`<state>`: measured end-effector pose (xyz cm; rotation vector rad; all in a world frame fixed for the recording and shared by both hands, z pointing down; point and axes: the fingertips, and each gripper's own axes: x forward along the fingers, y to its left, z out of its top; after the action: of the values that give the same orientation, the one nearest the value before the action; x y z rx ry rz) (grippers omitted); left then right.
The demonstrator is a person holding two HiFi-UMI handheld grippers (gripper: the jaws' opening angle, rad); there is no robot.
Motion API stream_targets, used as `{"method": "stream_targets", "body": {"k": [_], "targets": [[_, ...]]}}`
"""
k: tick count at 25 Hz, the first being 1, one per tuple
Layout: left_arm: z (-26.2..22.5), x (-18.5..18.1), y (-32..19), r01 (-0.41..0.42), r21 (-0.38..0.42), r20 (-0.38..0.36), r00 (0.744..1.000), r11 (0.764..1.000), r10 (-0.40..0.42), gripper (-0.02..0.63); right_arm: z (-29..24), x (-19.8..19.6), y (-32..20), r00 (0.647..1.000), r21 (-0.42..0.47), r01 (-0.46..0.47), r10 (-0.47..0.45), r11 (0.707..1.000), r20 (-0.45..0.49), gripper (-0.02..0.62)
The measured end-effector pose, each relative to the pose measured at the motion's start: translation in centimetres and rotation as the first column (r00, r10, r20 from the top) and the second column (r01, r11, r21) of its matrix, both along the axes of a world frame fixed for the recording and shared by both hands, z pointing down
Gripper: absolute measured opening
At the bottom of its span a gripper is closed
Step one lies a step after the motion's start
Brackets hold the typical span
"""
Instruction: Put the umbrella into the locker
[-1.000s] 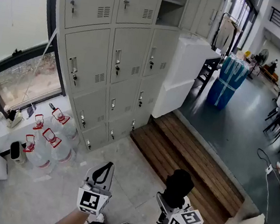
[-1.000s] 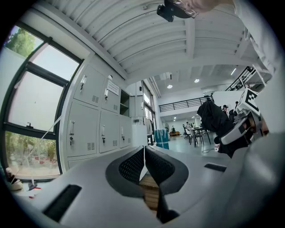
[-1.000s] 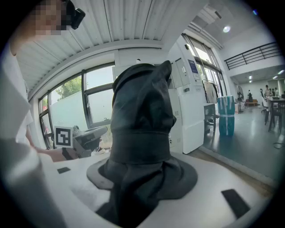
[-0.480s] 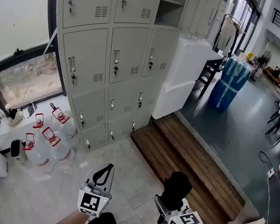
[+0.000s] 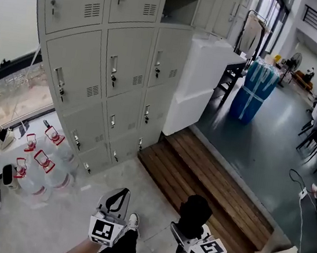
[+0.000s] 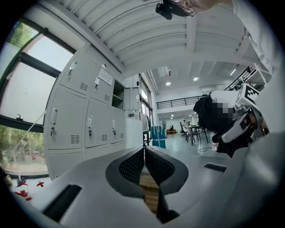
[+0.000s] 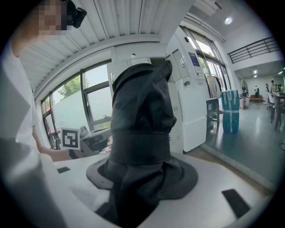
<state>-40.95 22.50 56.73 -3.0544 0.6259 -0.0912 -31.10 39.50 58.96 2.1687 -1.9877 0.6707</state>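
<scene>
Black crumpled fabric umbrella (image 7: 140,116) between matte right tongs (image 7: 142,182)

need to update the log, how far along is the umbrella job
Done: the folded black umbrella is picked up, with the right gripper jaws shut on it. In hand: it is held out, short of the lockers. Left: reach a compartment, perhaps the open top one, and put it inside. The left gripper is shut and empty.
</scene>
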Motion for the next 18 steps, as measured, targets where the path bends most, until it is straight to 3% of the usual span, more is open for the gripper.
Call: {"method": "stream_targets", "body": {"k": [10, 18], "targets": [[-1.1, 15.2, -12.3, -0.036, 0.001, -0.048, 0.998, 0.999, 0.036, 0.028, -2.1, 14.0, -12.1, 0.998, -0.014, -0.009, 0.008, 1.000, -0.063, 0.239], [-1.6, 23.1, -19.4, -0.061, -0.003, -0.022, 0.998, 0.998, 0.061, 0.028, -3.1, 22.3, -18.8, 0.997, -0.008, -0.058, 0.057, 0.998, -0.043, 0.239]]}}
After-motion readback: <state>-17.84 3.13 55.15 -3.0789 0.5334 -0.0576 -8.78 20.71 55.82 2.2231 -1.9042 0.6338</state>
